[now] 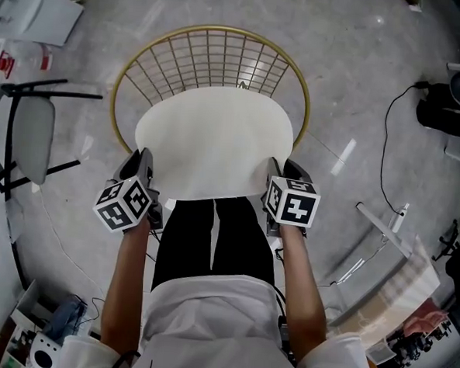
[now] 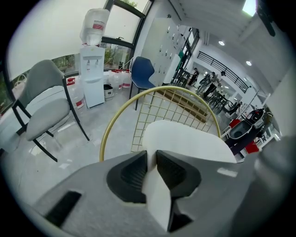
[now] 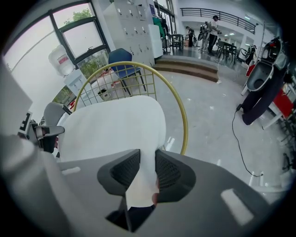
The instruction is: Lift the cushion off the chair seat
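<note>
The round, off-white, flat cushion [image 1: 213, 139] sits over the seat of the gold wire chair [image 1: 224, 29], held by its near edge at 2 places, with its far edge toward the chair's gridded back. Its near edge reaches out past the front of the seat and overlaps the person's black trousers [image 1: 211, 236] in the head view, so I judge it is already off the seat, at least at the front; the seat itself is hidden under it. The left gripper [image 1: 143, 160] pinches the cushion's near-left rim: in the left gripper view its jaws [image 2: 151, 159] are drawn in on a fold of the white material that runs down between the ribbed pads. The right gripper [image 1: 280, 171] does the same at the near-right rim, and the right gripper view shows its jaws [image 3: 147, 162] pressed on the cushion edge, with the sheet spreading away above them. Both grippers point steeply down, each marker cube facing the head camera. The step in hand looks like the lift itself, with the grip already made. The next move calls for both hands to rise together and level so the soft disc does not sag or slip from 1 pinch, and for the far edge to clear the wire back. Around the chair lies pale polished floor, a grey chair with black legs [image 1: 31, 136] to the left and a black cable [image 1: 388, 142] to the right.
</note>
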### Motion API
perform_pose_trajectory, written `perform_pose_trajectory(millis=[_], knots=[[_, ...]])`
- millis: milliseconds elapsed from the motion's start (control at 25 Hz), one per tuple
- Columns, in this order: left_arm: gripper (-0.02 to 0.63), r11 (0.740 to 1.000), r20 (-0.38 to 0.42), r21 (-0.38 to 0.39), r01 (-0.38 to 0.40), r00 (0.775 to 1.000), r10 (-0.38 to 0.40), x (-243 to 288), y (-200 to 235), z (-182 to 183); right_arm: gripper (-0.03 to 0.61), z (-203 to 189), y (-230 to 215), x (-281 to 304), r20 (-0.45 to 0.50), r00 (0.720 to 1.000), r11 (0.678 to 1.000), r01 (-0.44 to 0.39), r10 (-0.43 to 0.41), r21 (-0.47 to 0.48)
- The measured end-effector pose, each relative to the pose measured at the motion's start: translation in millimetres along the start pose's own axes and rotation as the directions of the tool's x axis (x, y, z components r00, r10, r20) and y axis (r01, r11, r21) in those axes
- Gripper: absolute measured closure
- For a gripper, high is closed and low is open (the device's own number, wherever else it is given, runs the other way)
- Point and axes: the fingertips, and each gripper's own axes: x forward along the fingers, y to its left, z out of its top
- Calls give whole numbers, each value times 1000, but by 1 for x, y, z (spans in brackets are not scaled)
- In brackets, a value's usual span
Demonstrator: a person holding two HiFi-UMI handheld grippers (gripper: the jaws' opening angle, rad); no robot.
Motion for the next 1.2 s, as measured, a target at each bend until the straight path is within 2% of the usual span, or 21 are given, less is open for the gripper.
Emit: perform_pose_trajectory(millis=[720,1200], knots=[[546,999,37,33,38,999,-39,-64,-24,30,474,13,11,-75,51,998,999,-34,34,-15],[546,995,82,36,98,992,-100,-112,-48,52,474,30,14,-129,105,993,998,-44,47,-36]])
